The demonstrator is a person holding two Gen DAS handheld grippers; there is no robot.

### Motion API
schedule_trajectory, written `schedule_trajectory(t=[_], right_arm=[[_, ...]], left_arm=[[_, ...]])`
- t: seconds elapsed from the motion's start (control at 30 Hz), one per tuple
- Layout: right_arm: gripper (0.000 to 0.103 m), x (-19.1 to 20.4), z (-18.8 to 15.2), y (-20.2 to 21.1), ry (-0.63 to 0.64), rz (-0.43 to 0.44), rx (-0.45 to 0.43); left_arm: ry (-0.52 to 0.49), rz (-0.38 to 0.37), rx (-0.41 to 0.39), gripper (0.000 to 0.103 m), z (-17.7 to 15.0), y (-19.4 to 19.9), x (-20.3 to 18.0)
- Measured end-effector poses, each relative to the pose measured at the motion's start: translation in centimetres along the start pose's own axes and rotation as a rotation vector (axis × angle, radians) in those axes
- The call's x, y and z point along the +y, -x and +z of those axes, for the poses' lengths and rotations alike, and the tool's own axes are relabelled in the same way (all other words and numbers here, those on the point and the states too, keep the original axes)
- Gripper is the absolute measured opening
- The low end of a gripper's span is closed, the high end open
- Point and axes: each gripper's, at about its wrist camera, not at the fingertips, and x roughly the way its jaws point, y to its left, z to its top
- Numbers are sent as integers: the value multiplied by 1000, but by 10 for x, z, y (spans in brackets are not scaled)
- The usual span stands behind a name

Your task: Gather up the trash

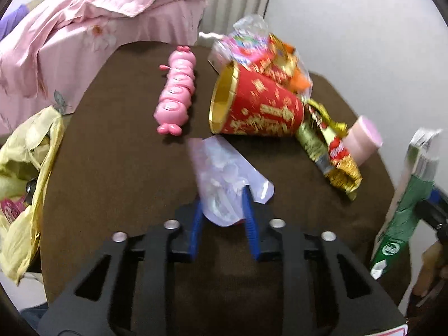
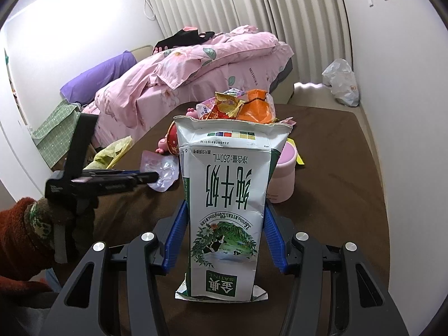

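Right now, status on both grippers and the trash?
Left gripper closed on clear wrapper. Right gripper holding milk carton. Red cup, more wrappers still on table.

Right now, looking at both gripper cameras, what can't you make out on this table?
- Red cup: inside hidden, left view; print blurred.
- Pink jar: mostly behind the milk carton, right view.
- Yellow bag: cut off by the left view's edge; contents unclear.
- Clear wrapper: whether the left gripper pinches it is blurred.
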Motion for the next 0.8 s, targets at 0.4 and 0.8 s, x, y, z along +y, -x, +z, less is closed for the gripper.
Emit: schedule_trajectory(t=[0.4, 0.8], right_arm=[[50, 8, 3, 3, 23, 20, -6], [50, 59, 30, 11, 174, 35, -69]], left_arm=[[23, 11, -85, 2, -2, 37, 21], [80, -13, -172, 6, -8, 91, 60]])
